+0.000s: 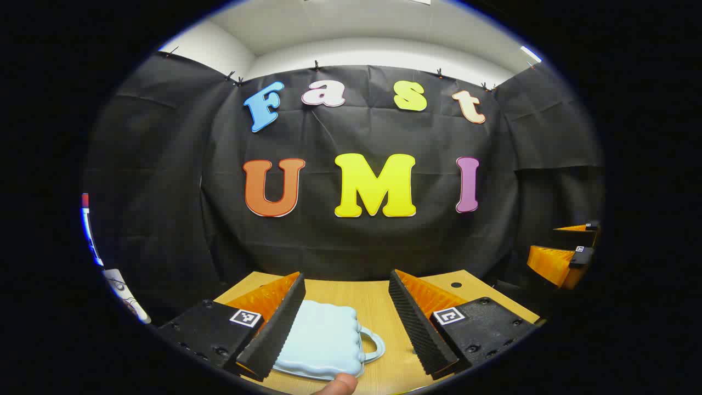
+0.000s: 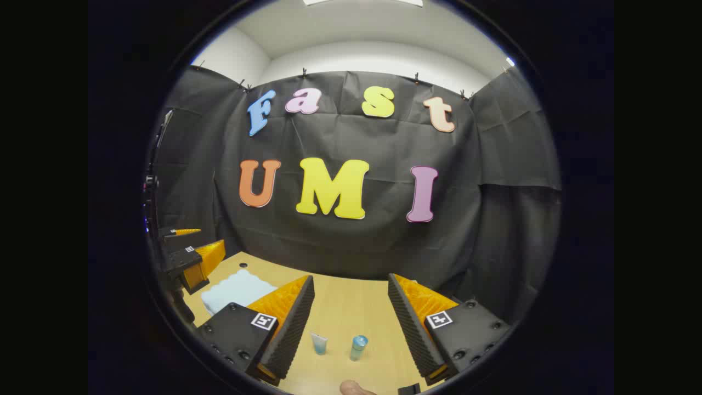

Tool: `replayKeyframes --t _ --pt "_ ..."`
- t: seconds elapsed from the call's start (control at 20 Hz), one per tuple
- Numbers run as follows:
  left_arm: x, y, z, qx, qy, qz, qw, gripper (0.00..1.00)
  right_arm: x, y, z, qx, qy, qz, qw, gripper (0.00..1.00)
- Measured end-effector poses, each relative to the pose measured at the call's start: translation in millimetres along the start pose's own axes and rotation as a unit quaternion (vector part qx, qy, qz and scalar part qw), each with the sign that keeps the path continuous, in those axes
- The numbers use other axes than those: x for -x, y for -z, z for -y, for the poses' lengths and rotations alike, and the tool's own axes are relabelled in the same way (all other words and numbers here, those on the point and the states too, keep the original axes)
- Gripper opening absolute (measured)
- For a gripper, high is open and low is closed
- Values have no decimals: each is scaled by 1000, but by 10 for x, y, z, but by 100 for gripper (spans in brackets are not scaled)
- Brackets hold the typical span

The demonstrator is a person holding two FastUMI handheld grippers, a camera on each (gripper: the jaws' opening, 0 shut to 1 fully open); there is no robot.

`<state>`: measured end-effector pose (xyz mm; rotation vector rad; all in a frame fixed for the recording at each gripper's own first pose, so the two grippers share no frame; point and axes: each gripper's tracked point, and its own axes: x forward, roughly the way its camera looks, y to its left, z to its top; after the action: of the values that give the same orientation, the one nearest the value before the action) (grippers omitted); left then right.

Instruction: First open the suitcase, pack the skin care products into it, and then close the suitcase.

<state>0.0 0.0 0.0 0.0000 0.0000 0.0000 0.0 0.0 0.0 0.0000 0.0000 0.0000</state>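
Above the wooden table (image 1: 378,299), the left gripper (image 1: 346,323) hovers level, its ribbed fingers spread, the pale blue scallop-edged suitcase (image 1: 323,343) lying shut between them, nearer the left finger. Likewise spread, the right gripper (image 2: 351,323) frames a small tube (image 2: 319,343) and what looks like a capped bottle (image 2: 358,347), both standing untouched.

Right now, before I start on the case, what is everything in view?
Suitcase: one, pale blue, lid down, flat on the table between the left gripper's fingers; handle on its right in the left gripper view.
Tube: one, pale blue, upright on the table ahead of the right gripper.
Bottle: one, blue, upright just right of the tube.
Table: one, light wood.
Left gripper: open, above the suitcase.
Right gripper: open, above the tube and bottle.
Fingertip: one, bottom edge of the left gripper view.
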Motion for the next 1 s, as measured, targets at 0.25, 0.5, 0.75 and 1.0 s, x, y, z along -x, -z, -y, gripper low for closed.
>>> replayKeyframes --t 0.25,0.5,0.75,1.0 --pt "-53 4 78 7 0 -1 1000 98 -58 35 76 6 -2 -4 1000 80" --pt "-75 6 186 3 3 -3 1000 98 -87 47 216 -2 6 -5 1000 80" --pt "-50 -52 231 -7 9 12 1000 98 -79 63 346 -9 19 -3 1000 80" --pt "-74 10 266 -10 7 3 1000 98 -71 115 421 -7 22 -7 1000 80"
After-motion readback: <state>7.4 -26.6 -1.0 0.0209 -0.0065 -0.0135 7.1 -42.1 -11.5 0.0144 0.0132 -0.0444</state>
